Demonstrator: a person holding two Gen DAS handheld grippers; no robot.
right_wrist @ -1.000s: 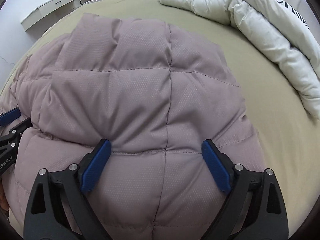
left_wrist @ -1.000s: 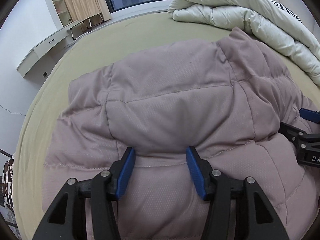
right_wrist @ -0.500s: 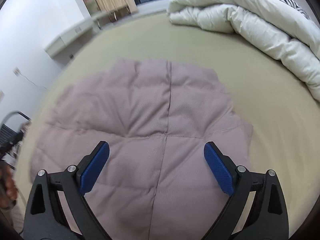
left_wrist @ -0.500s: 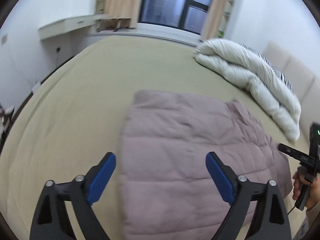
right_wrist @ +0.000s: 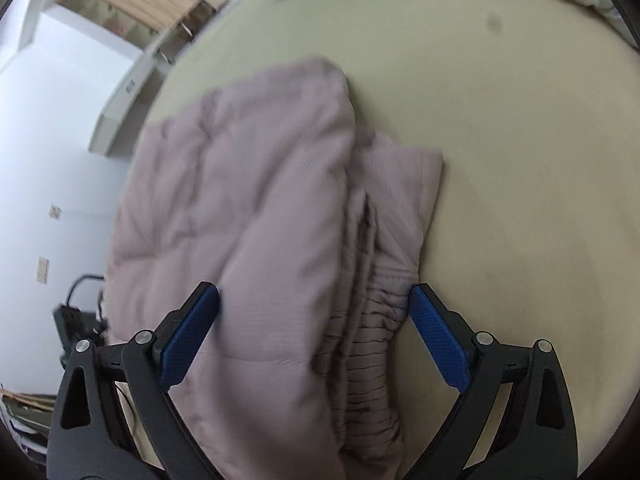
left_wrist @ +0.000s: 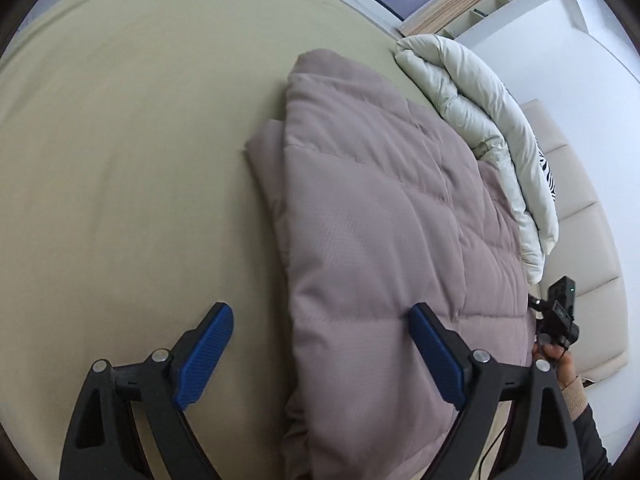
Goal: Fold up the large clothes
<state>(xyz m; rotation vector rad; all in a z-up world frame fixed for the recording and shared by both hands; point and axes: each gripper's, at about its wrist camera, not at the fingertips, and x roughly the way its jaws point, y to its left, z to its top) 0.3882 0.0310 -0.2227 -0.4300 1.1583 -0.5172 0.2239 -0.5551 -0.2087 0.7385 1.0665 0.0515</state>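
A mauve quilted down jacket [left_wrist: 392, 240] lies folded into a long bundle on the bed [left_wrist: 120, 152], which is covered with a beige sheet. The left tool [left_wrist: 320, 352] hangs above the near end of the bundle with its blue-padded fingers [left_wrist: 204, 350] spread wide and nothing between them; one pad is over bare sheet, the other over the jacket's quilted panels. In the right wrist view the right tool [right_wrist: 314, 332] is likewise released, its fingers [right_wrist: 438, 340] splayed on either side of the jacket's near end, where a ribbed elastic hem or cuff [right_wrist: 368, 344] is bunched beside the smooth folded layer. That view is blurred, so whether the pads touch the fabric cannot be told. A white duvet [left_wrist: 480, 108] is heaped just beyond the jacket's far side, touching its edge, next to a padded cream headboard [left_wrist: 580, 232]. A window with tan curtains [left_wrist: 448, 4] stands past the bed.
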